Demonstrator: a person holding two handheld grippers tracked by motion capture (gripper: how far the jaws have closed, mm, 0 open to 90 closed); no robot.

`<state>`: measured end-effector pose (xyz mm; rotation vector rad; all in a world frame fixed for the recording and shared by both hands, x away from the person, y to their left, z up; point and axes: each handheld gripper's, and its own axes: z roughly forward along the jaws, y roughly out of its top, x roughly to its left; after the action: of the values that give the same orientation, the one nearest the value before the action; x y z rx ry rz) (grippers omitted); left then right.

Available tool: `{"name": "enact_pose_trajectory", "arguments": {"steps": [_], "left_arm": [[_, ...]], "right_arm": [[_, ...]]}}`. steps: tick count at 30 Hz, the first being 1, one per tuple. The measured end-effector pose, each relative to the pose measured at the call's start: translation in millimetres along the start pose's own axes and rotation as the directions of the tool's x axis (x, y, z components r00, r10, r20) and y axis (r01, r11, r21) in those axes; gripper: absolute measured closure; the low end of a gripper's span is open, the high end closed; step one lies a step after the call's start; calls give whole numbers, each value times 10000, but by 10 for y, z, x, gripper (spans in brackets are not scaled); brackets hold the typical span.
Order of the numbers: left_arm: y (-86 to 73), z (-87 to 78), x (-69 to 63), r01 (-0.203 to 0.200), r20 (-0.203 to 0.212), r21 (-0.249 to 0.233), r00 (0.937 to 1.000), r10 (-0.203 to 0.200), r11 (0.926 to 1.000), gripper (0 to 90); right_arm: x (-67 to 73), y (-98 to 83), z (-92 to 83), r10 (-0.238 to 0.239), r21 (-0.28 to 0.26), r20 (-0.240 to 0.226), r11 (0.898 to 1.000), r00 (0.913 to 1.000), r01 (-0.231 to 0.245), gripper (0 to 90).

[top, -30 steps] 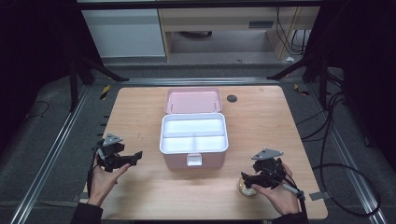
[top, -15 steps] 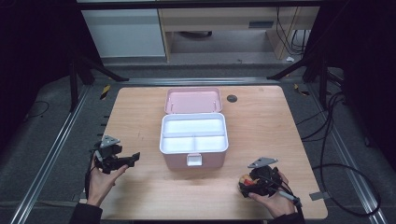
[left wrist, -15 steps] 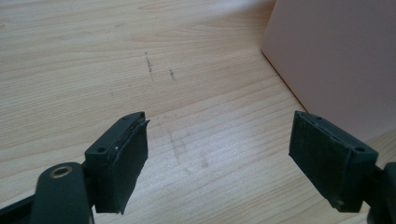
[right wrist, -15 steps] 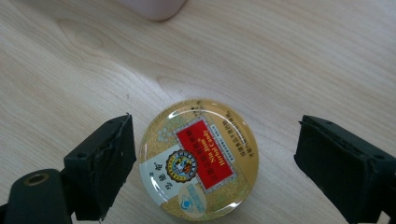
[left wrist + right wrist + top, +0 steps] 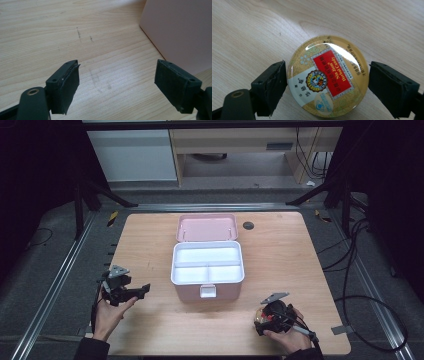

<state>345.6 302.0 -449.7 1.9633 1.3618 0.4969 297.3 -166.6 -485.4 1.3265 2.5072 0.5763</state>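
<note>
A round gold candy tin with a red label lies flat on the wooden table. My right gripper is open and straddles it, one jaw close on each side of the rim. In the high view that gripper is near the table's front right, tipped down over the tin. At the front left my left gripper is open and holds nothing. Its jaws hover over bare wood, pointing toward the pink box.
The pink box stands open at the table's middle, with a white tray of three empty compartments inside. Its lid leans back behind it. A small black disc sits at the back right. A hand holds each gripper from the front edge.
My right gripper has moved toward the front edge and tipped down over the tin. The left gripper has shifted only slightly.
</note>
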Motion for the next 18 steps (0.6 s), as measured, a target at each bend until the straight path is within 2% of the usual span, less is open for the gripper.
{"name": "enact_pose_trajectory", "arguments": {"steps": [7,18], "left_arm": [[2,31,-20,-120,38,160,9999,119,9998,197],[2,49,-36,-207,90,284,9997,205,9994,198]], "right_arm": [[0,-7,64,-65,489,-33,9988,10000,67,195],[-13,17,74,-89,738,-52,9972,9999,93,203]]}}
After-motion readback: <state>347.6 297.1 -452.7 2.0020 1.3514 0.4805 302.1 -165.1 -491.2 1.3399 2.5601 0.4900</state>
